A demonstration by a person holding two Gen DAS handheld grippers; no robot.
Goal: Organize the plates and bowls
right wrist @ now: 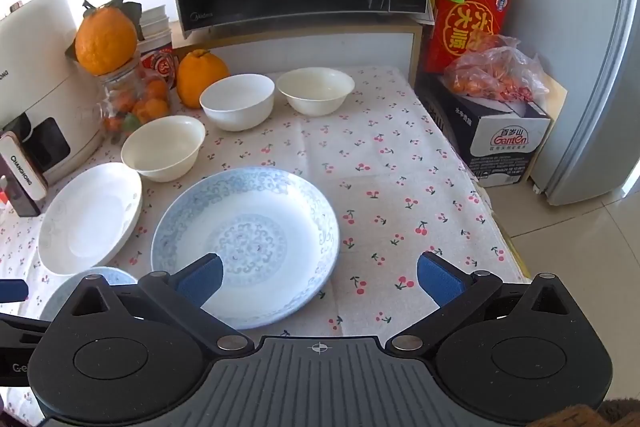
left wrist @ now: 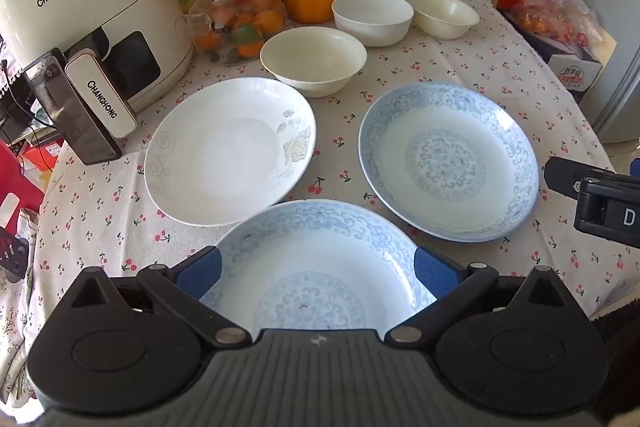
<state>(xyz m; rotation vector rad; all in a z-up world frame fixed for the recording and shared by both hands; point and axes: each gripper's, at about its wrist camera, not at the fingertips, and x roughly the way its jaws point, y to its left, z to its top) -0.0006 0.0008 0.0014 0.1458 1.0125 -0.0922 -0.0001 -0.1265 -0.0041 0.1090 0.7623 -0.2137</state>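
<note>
Left gripper (left wrist: 316, 273): black plastic body with two rounded lobes, each bearing a shallow circular recess and a raised triangular housing with a hollow centre. Dark grey ribbed centre panel carrying a small white mark. Two black linkage arms, each with silver round pivot pins at both ends. Fingers (left wrist: 199, 273) faced with blue textured pads.

Right gripper (right wrist: 320, 281): same build, with black lobed body, circular recesses, triangular housings and silver pivot pins. Grey ribbed panel marked with a white crosshair. Blue pads on the fingers (right wrist: 438, 281). Seen from the left wrist camera, its side is a black block bearing a white letter "D" and a small screw.
</note>
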